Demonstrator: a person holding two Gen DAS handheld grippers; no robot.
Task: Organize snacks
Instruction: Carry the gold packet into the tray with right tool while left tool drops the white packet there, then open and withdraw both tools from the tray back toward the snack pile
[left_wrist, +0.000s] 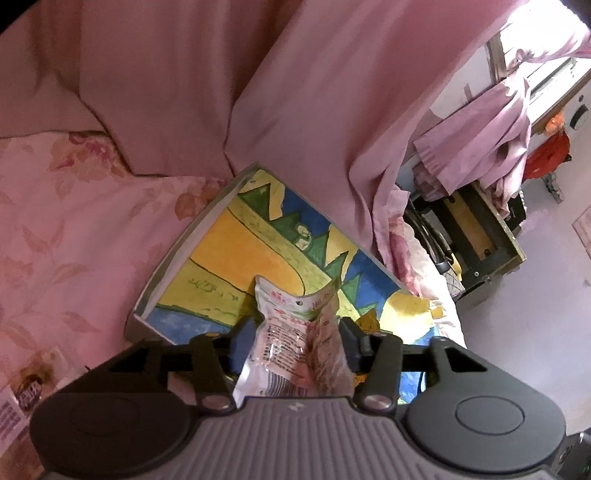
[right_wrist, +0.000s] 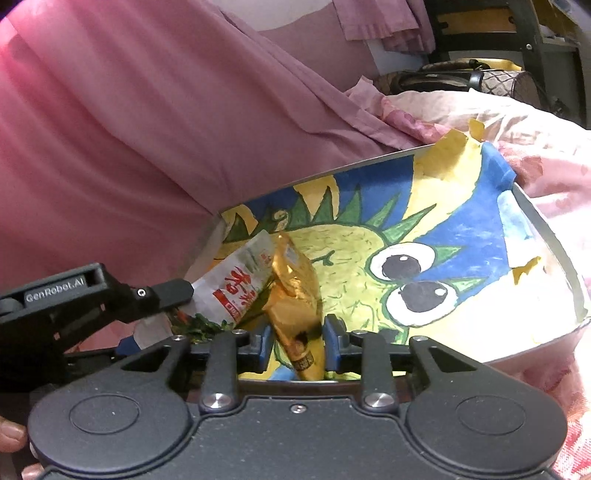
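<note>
A shallow grey-rimmed box (left_wrist: 177, 251) lined with a painted yellow, green and blue cartoon lies on the bed. A white snack packet (left_wrist: 284, 332) with red print rests in the box between the pads of my left gripper (left_wrist: 293, 332), which stand apart from it, open. In the right wrist view the same white packet (right_wrist: 236, 284) leans against a golden packet (right_wrist: 295, 295) at the near left corner of the box (right_wrist: 546, 236). My right gripper (right_wrist: 297, 345) stands open around the golden packet's lower end, with small gaps at both pads. One left gripper finger (right_wrist: 173, 291) touches the white packet.
A pink floral bedsheet (left_wrist: 55, 221) surrounds the box, and a pink curtain (left_wrist: 184, 74) hangs close behind it. Another printed packet (left_wrist: 18, 398) lies at the lower left. A dark-framed piece of furniture (left_wrist: 476, 229) stands beyond the bed's end. A hand (right_wrist: 11, 439) holds the gripper.
</note>
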